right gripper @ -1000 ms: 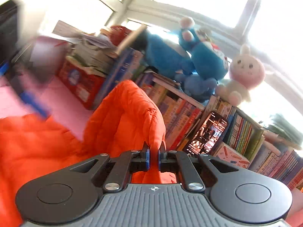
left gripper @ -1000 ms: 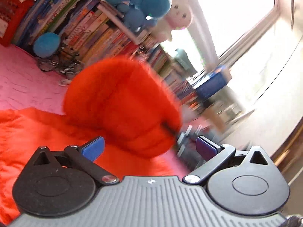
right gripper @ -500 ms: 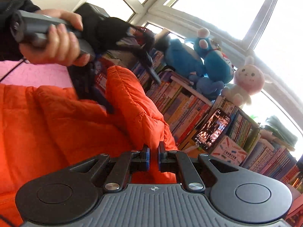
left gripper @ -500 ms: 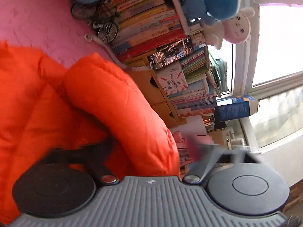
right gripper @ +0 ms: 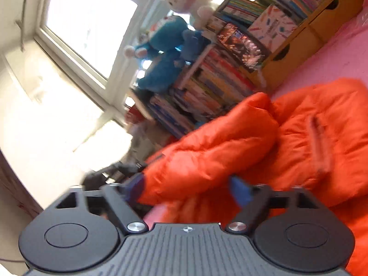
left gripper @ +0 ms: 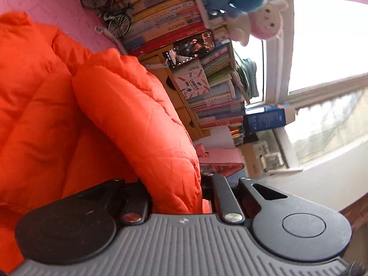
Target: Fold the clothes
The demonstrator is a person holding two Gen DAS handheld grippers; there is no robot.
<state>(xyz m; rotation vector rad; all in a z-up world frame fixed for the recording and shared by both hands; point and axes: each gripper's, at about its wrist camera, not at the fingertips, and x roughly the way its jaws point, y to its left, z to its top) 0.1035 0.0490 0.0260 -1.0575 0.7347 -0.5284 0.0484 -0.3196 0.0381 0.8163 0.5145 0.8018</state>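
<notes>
Nearest in the left wrist view, the left tongs [left gripper: 177, 191] are clamped tight on a puffy fold of the orange padded jacket [left gripper: 96, 119], the fabric bulging up between the black finger arms and hiding the pads. In the right wrist view the right tongs [right gripper: 188, 189] have their jaws spreading apart; the blue fingertips [right gripper: 240, 189] stand wide on either side of a thick roll of the same jacket [right gripper: 230, 151], which lies between them, and the blur leaves it unclear whether the pads touch it. The jacket lies bunched on a pink bed cover [left gripper: 57, 4], with quilted folds heaped on one another and most of its bulk spreading to the left in the left wrist view and to the right in the right wrist view. Beyond the jacket, at the far edge of the pink cover, a long stack of books [left gripper: 165, 20] leans along yellow wooden drawer boxes [right gripper: 296, 46]. Small tangled wire items [left gripper: 115, 18] sit on the cover just beside the books. On top of the books sit blue plush toys [right gripper: 165, 53] and a pink and white plush rabbit [left gripper: 266, 23]. Farthest off, a bright window [left gripper: 326, 41] with a pale frame fills the background, with a dark blue box [left gripper: 266, 117] lying near its sill.
</notes>
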